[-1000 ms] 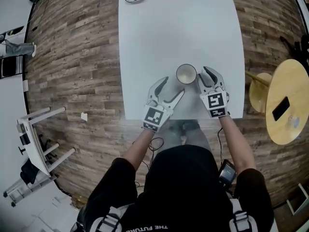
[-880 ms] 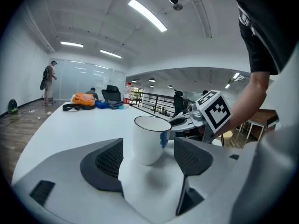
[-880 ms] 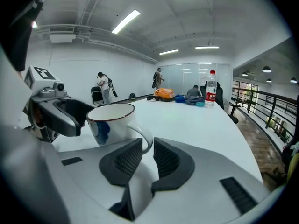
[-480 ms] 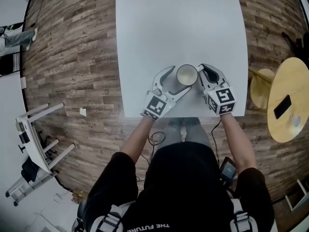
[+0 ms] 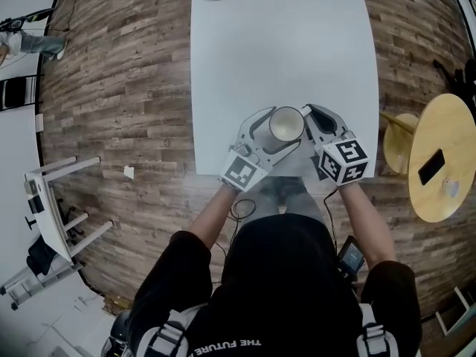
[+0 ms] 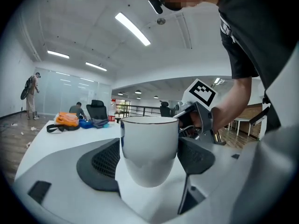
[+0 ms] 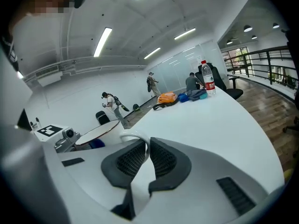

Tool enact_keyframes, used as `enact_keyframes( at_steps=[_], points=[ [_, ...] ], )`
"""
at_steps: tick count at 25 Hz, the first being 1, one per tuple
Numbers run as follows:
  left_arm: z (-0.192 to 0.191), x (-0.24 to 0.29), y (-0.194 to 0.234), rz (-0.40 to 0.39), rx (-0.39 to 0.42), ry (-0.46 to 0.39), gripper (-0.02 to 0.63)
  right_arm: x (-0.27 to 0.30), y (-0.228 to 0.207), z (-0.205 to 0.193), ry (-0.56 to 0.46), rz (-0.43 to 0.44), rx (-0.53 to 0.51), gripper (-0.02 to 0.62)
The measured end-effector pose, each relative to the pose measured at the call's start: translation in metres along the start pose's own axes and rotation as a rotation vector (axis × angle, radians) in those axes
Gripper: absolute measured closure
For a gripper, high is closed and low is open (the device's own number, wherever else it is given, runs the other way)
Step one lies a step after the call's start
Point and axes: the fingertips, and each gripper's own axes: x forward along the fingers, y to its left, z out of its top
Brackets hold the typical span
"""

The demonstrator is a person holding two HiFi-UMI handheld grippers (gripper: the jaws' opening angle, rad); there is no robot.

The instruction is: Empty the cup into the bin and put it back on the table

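The white table (image 5: 282, 50) runs from near to far. The white cup (image 5: 285, 123) is upright over the table's near edge, between the two tools. The left tool (image 5: 282, 130) has just been opening: its jaws are spread wide with the cup's body between them, a pad close on either side. The right tool (image 7: 147, 148), just right of the cup, has just been closing, and its pads now pinch the cup's handle (image 7: 132, 136).
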Motion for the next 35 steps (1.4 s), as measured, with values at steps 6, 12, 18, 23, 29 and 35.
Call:
enact_keyframes(
  at_steps=[6, 12, 18, 23, 29, 35],
  points=[
    [0.049, -0.05, -0.011, 0.065, -0.024, -0.11, 0.235, -0.018, 0.065, 0.027, -0.026, 0.11, -0.062, 0.554],
    [0.083, -0.119, -0.023, 0.108, -0.126, -0.172, 0.235, -0.041, 0.154, 0.063, -0.221, 0.279, -0.43, 0.552],
    [0.094, -0.17, -0.032, 0.189, -0.144, -0.188, 0.235, -0.039, 0.212, 0.062, -0.213, 0.398, -0.504, 0.551],
    [0.088, -0.218, -0.034, 0.297, -0.181, -0.2, 0.235, -0.031, 0.261, 0.046, -0.171, 0.524, -0.538, 0.547],
    [0.067, -0.288, -0.03, 0.469, -0.226, -0.22, 0.235, -0.009, 0.331, 0.019, -0.1, 0.638, -0.559, 0.546],
    [0.046, -0.361, -0.044, 0.626, -0.293, -0.264, 0.235, -0.004, 0.406, -0.022, -0.016, 0.845, -0.578, 0.546]
  ],
)
